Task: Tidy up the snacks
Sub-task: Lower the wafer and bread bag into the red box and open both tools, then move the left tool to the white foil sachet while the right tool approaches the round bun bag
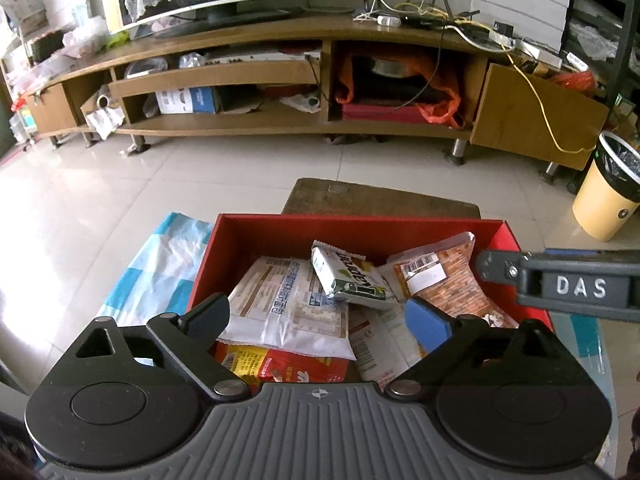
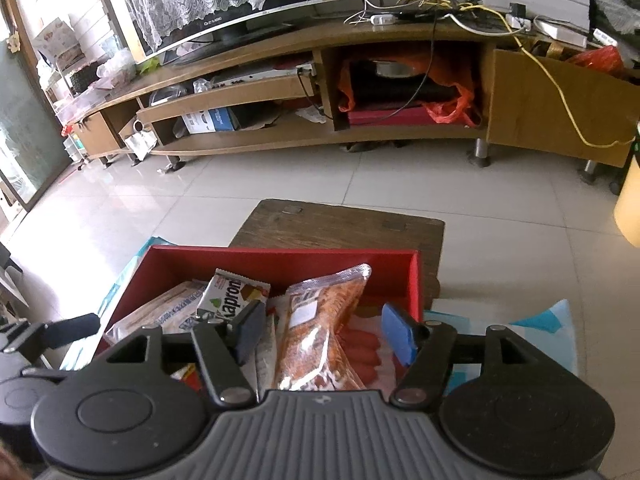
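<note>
Both grippers I held open over the red box (image 1: pixel 400 226): right gripper (image 2: pixel 326 332) straddled the orange snack bag (image 2: pixel 320 324), apparently untouched, lengthwise near-to-far.

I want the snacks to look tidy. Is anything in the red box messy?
Yes. In the red box, the green-and-white wafer pack lies tilted across the other packets, and the orange snack bag leans slantwise instead of lying flat.
</note>
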A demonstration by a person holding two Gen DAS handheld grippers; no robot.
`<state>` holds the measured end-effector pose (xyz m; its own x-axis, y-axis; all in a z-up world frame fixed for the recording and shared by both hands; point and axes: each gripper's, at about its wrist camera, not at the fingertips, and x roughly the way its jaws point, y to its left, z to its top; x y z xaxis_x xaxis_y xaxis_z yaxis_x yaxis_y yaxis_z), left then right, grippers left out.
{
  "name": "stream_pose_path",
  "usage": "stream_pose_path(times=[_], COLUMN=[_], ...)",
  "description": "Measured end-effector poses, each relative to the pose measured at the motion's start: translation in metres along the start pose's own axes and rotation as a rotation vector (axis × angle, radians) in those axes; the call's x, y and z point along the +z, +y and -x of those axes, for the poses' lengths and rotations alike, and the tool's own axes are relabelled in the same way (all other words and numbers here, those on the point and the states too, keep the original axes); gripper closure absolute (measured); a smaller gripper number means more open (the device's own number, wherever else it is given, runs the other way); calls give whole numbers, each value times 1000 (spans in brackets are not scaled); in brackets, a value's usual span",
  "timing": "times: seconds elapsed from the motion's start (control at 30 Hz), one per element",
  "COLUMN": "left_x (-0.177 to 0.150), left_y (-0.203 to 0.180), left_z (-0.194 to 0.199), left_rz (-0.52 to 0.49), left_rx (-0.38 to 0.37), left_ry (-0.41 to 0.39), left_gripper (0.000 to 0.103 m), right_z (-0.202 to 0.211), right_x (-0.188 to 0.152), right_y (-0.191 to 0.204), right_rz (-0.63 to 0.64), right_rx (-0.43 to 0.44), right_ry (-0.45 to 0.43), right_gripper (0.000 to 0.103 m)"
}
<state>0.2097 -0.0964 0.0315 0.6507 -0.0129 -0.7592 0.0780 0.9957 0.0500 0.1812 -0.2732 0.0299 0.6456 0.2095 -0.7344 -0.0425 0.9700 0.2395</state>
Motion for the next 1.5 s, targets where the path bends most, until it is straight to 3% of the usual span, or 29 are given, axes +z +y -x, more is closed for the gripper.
stream_pose_path(times=[0.4,0.77,1.13,1.37,1.5], left_x=[-9,-45,-124,-169,-184], left_y=[-5,-28,-71,-82,-94], left_z=[25,49,54,46,36], left_rz=[-2,-55,-163,-38,30], left_rx=[-34,-124,-261,-392,-371], left_ry=[-22,21,232,450,504], left_gripper=[1,0,0,0,0], right_z=[27,47,57,62,68], right_x=[-20,-64,-101,-104,-102], right_y=[-17,-56,-77,-88,-90], right_rz=[-38,-81,-61,-92,-89], right_rx=[-26,-105,-107,-60,-39], right_ry=[12,111,207,209,191], right_gripper=[37,32,28,26,25])
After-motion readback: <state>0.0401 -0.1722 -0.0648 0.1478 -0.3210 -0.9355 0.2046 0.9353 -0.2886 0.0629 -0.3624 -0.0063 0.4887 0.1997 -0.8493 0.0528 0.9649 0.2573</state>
